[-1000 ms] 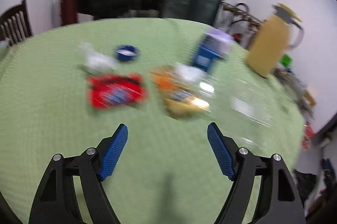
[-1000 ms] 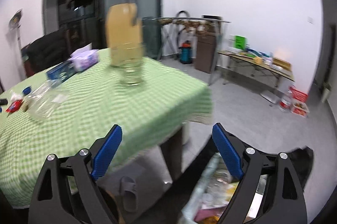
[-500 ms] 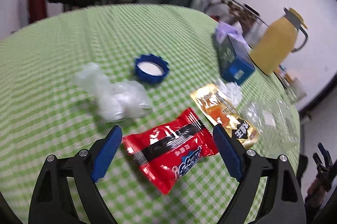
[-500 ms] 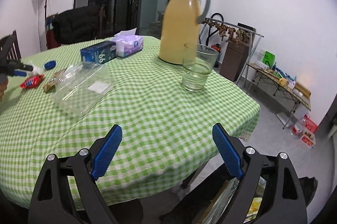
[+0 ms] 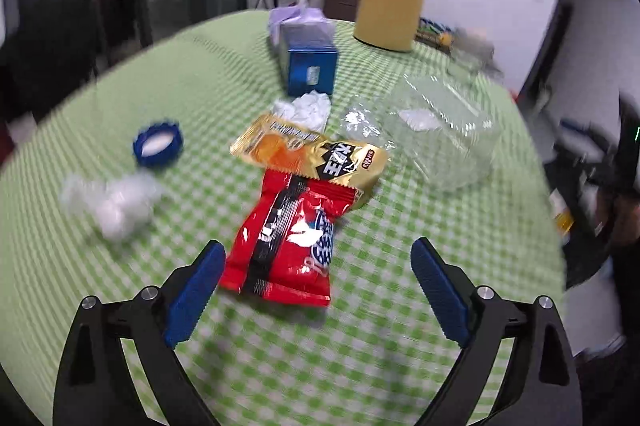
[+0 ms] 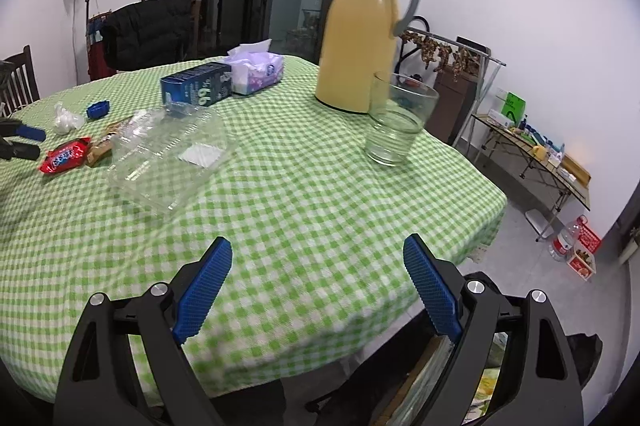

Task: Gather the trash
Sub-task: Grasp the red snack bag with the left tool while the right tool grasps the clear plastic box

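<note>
The left gripper [image 5: 318, 280] hung over the green checked tablecloth [image 5: 360, 346] with its jaws opening wide, and it held nothing. The red snack wrapper [image 5: 286, 240] lay flat on the cloth, its near end between the two blue pads [image 5: 194, 292], closer to the left one; I could not tell whether that pad touched it. The far end of the red wrapper lay partly under a gold wrapper [image 5: 316, 155]. To the left were a crumpled white plastic piece [image 5: 116, 203] and a blue bottle cap [image 5: 158, 143]; to the far right lay a clear plastic container [image 5: 436, 129].

The right gripper [image 6: 318, 286] stood wide open and empty over the near edge of the table, well apart from the trash, which lay at the far left in its view.
</note>
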`<state>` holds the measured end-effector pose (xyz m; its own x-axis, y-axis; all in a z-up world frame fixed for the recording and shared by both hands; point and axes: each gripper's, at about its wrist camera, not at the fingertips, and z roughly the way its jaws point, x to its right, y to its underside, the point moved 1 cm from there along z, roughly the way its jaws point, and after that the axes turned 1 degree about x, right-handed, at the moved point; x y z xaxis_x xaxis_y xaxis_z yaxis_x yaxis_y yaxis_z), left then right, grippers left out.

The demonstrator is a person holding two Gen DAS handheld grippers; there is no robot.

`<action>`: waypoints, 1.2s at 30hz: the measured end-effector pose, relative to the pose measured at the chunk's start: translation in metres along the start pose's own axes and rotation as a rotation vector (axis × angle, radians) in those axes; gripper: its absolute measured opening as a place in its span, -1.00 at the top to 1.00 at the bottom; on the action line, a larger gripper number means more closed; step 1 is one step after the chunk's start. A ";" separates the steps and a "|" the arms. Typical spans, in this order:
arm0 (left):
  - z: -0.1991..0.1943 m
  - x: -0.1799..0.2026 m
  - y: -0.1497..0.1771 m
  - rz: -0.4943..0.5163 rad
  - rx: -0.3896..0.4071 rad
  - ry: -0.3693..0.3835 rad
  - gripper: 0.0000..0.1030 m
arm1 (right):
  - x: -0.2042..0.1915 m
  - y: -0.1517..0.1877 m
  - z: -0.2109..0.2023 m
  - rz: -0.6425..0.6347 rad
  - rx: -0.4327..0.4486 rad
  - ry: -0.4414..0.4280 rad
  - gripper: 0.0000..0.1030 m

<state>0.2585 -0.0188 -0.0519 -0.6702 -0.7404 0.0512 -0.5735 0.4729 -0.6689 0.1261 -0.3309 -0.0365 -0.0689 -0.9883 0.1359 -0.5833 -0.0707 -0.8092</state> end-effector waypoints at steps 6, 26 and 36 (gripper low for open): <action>0.046 -0.014 -0.004 0.035 -0.123 -0.084 -0.76 | -0.017 -0.003 -0.010 -0.047 0.023 -0.005 -0.63; -0.077 -0.038 0.043 -0.444 0.066 -0.263 0.08 | -0.082 -0.027 0.034 0.013 -0.021 -0.312 -0.63; -0.096 -0.034 0.057 -0.472 0.087 -0.268 0.08 | -0.174 -0.016 0.065 -0.791 0.074 0.062 -0.63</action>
<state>0.2040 0.0789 -0.0207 -0.1998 -0.9637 0.1772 -0.7341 0.0274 -0.6785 0.2004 -0.1663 -0.0840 0.2965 -0.6322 0.7158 -0.4228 -0.7590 -0.4952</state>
